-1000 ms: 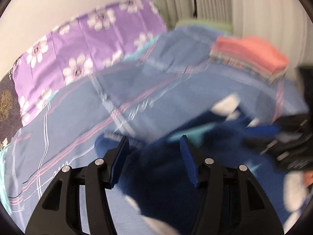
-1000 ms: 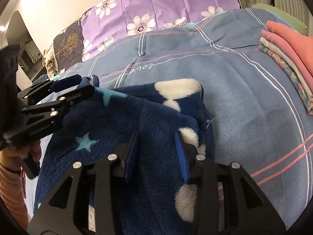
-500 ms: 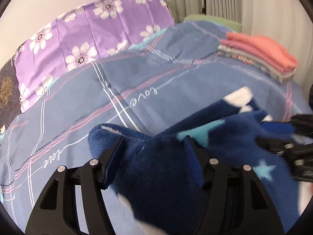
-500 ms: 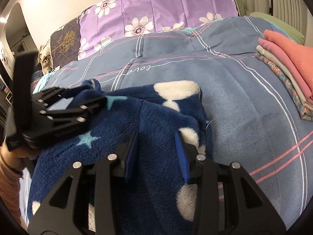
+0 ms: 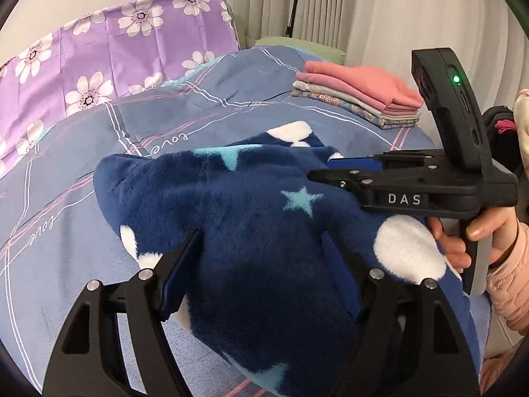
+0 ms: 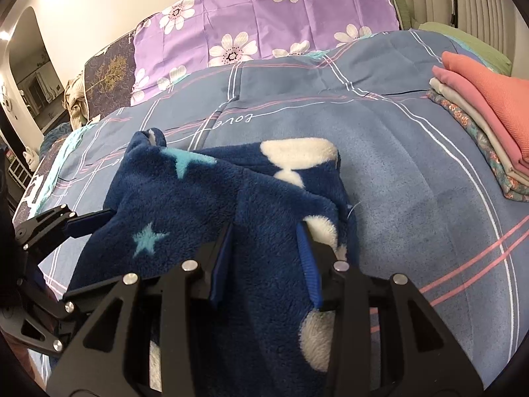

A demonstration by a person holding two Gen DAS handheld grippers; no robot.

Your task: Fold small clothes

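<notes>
A navy fleece garment [image 5: 251, 218] with light-blue stars and white blobs lies bunched on the blue plaid duvet [image 5: 82, 198]. My left gripper [image 5: 260, 235] straddles the near bulk of the fleece; its jaws are opening, and the fabric sits between the pads without being pinched. My right gripper [image 6: 264, 228] is shut on a thick fold of the same garment [image 6: 198, 205]. In the left wrist view the right gripper [image 5: 317, 170] reaches in from the right, with a hand [image 5: 463, 241] on its handle.
A stack of folded clothes [image 5: 360, 99], pink on top, sits on the duvet's far right, seen also in the right wrist view as the same stack [image 6: 489, 115]. A purple floral pillow [image 5: 115, 49] lines the far edge. Curtains [image 5: 380, 16] hang behind.
The left gripper's jaws have widened around the fleece, and its view has swung right so the right gripper now shows close by. The right gripper has stayed put on its fold.
</notes>
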